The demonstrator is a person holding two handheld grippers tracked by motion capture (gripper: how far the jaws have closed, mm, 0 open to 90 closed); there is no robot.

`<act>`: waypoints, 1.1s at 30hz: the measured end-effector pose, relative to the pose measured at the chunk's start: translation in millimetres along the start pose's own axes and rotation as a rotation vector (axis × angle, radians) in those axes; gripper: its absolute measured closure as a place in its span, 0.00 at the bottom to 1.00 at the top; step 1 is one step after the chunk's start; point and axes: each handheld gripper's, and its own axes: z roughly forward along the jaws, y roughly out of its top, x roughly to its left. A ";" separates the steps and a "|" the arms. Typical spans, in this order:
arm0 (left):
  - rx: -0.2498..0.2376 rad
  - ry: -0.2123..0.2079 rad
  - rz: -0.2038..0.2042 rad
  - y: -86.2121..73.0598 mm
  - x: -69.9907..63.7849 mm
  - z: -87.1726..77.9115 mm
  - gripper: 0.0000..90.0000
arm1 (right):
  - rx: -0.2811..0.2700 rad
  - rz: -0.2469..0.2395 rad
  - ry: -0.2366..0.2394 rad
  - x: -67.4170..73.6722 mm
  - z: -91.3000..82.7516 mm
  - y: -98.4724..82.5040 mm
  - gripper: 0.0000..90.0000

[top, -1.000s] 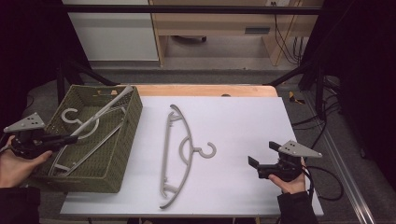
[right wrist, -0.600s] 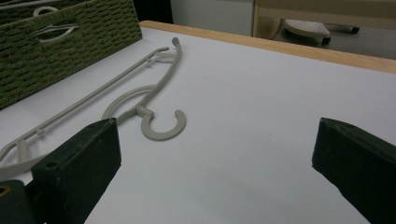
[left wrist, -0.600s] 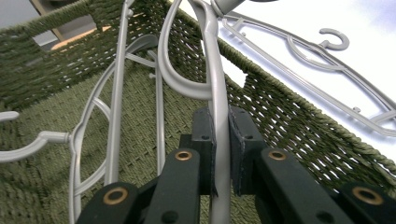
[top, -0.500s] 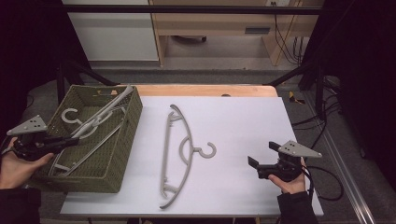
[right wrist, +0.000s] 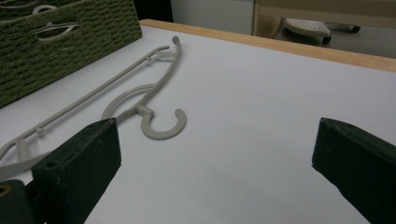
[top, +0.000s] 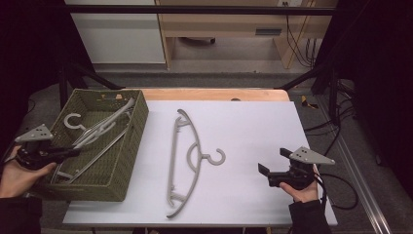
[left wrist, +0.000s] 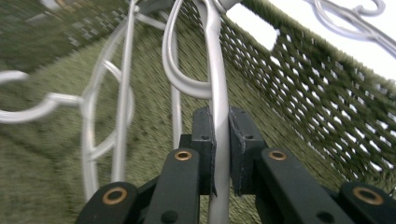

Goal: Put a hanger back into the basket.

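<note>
A green woven basket (top: 127, 161) at the table's left holds several grey hangers (top: 100, 127). My left gripper (top: 73, 152) reaches into it from the left and is shut on the bar of one grey hanger (left wrist: 218, 88), which runs up between its pads (left wrist: 205, 135). Another grey hanger (top: 187, 156) lies flat on the white table top, its hook (right wrist: 163, 125) pointing right. My right gripper (top: 272, 165) rests open near the front right, well apart from that hanger's hook, nothing between its fingers (right wrist: 79, 163).
The white table top (top: 253, 122) has a wooden strip (top: 209, 94) along its far edge. The basket wall (left wrist: 317, 98) rises close to the right of my left gripper. Cables (top: 341, 185) trail off the table's right side. A desk (top: 229, 29) stands beyond.
My left gripper and hand have drawn back to the left and toward the front a little with the hanger bar held. The right gripper has stayed still.
</note>
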 end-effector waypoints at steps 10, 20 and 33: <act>-0.069 0.031 -0.099 -5.1 3.8 6.8 0.89 | -0.003 0.003 0.000 -0.4 -0.3 0.0 0.02; -0.021 0.230 -0.182 -6.3 17.0 2.8 0.83 | -0.004 0.003 0.002 0.0 0.0 0.3 0.02; 0.163 0.372 -0.255 -4.4 38.6 18.3 0.86 | 0.003 0.004 0.001 -0.2 1.5 -0.7 0.02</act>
